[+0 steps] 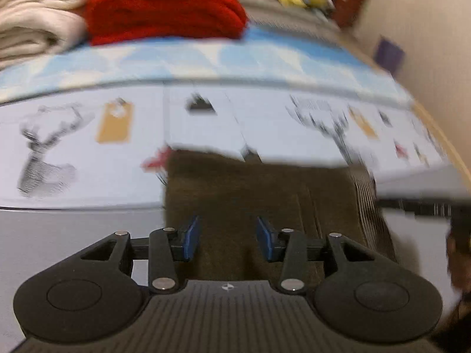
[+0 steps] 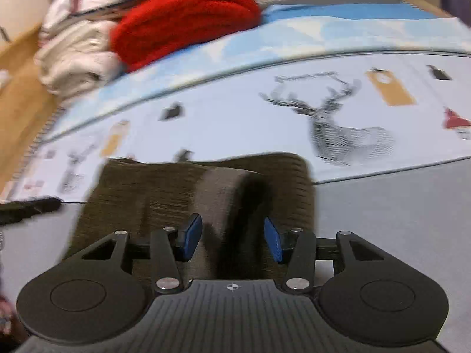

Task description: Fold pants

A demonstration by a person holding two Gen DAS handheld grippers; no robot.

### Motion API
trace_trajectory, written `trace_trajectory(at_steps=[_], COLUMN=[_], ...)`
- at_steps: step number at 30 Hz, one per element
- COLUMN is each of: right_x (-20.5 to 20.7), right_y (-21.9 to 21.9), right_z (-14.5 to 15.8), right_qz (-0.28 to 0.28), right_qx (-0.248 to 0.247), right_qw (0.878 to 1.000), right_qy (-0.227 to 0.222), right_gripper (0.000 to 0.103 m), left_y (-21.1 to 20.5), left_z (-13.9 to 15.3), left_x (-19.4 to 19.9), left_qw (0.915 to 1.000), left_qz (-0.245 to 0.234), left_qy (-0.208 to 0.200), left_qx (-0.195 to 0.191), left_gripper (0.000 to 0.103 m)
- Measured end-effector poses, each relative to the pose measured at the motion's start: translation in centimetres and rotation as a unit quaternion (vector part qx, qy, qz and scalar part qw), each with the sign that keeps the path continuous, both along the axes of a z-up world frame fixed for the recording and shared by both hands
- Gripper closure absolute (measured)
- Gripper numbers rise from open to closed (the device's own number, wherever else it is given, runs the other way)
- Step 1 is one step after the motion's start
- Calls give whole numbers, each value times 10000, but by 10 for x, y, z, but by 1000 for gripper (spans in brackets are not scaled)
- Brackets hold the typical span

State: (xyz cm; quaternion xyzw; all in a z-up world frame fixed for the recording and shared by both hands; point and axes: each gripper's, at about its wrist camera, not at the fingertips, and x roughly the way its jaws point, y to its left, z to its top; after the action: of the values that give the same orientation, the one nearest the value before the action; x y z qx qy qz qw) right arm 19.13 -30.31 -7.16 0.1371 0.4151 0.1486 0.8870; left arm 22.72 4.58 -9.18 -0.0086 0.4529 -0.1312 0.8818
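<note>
Dark brown ribbed pants (image 1: 265, 194) lie folded on the bed, straight ahead in both wrist views. My left gripper (image 1: 228, 236) is open, its blue pads apart just above the near part of the pants, holding nothing. My right gripper (image 2: 232, 238) is also open and empty over the pants (image 2: 182, 188), where a raised fold of cloth sits between and beyond the pads. Both frames are motion-blurred.
The bed cover (image 1: 88, 147) is pale with deer and tag prints, with a blue band behind. A red knit bundle (image 1: 164, 8) and cream folded cloth (image 1: 32, 17) are stacked at the back. A black cable (image 2: 26, 209) lies left. A wall (image 1: 426, 29) stands on the right.
</note>
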Motion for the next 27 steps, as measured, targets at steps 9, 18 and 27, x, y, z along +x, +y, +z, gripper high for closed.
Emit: trace_trajectory(at_steps=[9, 18, 27], right_x=[-8, -39, -127], right_y=[9, 22, 11], right_z=[-6, 8, 64], right_qz=[66, 64, -527], right_qx=[-602, -1389, -822], right_qw=[9976, 9900, 9931], right_qy=[343, 243, -649], right_gripper=[37, 36, 22], left_y=[-33, -55, -15], left_z=[-18, -10, 83], left_x=[-23, -59, -142], left_qw=[9919, 9829, 9855], left_qz=[-796, -834, -69], left_qy=[365, 180, -1327], left_qx=[919, 1632, 1052], left_gripper=[43, 41, 13])
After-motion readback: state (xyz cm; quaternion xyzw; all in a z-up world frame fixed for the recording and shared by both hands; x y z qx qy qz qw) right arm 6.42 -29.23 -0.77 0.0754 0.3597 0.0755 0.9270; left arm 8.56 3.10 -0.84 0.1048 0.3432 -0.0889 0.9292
